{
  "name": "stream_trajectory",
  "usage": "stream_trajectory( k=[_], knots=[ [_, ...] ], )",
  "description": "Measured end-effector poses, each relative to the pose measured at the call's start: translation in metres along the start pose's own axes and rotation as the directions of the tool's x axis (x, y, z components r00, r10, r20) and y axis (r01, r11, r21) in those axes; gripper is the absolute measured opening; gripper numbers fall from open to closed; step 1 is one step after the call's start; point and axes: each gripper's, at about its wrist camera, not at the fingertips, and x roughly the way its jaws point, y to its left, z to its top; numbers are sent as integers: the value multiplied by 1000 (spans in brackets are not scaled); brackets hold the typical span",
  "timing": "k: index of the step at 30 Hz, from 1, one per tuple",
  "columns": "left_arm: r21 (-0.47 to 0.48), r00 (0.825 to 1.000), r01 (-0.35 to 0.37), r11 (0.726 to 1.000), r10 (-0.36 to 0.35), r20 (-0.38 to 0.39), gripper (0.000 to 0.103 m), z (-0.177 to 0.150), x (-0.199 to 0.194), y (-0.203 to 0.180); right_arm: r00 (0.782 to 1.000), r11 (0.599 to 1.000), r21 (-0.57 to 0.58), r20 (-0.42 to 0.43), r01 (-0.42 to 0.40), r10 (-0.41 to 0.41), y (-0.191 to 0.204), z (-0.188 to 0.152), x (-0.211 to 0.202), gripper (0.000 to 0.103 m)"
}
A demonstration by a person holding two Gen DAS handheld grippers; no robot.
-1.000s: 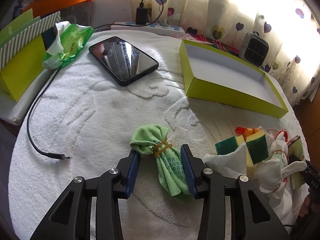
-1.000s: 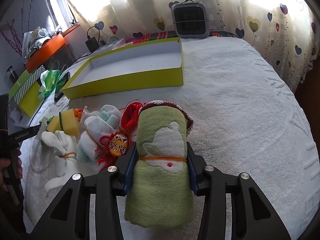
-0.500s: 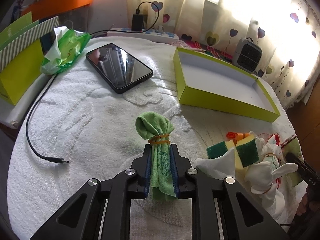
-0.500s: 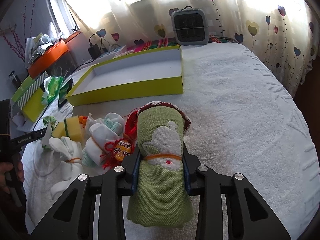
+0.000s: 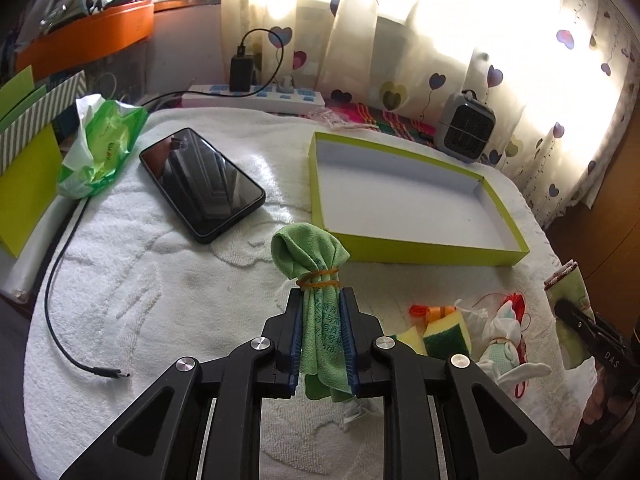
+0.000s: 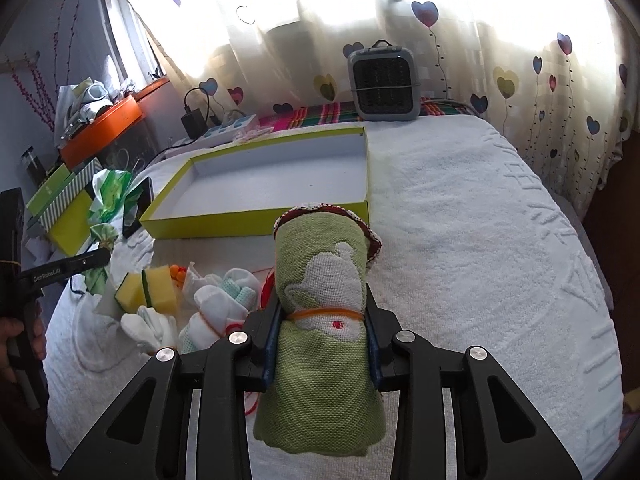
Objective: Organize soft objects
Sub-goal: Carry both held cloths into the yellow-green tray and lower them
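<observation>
Green microfibre bundle [image 5: 322, 320] sat clamped in your left gripper [image 5: 322, 336]; rolled knit towel [image 6: 324, 320] was pinched by the right gripper [image 6: 324, 344]. Both were raised off the bedding, likely for the empty tray [image 5: 420, 248] just beyond.

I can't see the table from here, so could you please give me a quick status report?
Left claw shut on green cloth bundle. Right claw shut on rolled green towel. Yellow-green box ahead, empty, path clear.
</observation>
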Motion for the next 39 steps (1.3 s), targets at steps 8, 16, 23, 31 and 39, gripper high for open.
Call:
stream_trajectory(
  k=[8, 16, 23, 31, 39],
  knots=[
    [35, 999, 29, 999, -30, 23, 16, 36, 8, -16, 1000, 1000, -8, 26, -11, 12, 4, 31, 6, 35],
    [80, 999, 42, 996, -42, -2, 16, 61, 33, -30, 1000, 999, -32, 20, -2, 3, 9, 56, 26, 35],
    [101, 998, 57, 993, -54, -37, 16, 76, 60, -39, 1000, 1000, -28, -5, 8, -8, 5, 74, 52, 35],
    [117, 994, 58, 991, -47, -97, 16, 87, 95, -43, 999, 1000, -15, -44, 18, -18, 2, 87, 83, 35],
    [141, 992, 58, 988, -42, -116, 17, 95, 119, -51, 997, 999, -20, -70, 44, -45, 0, 100, 109, 35]
  ],
)
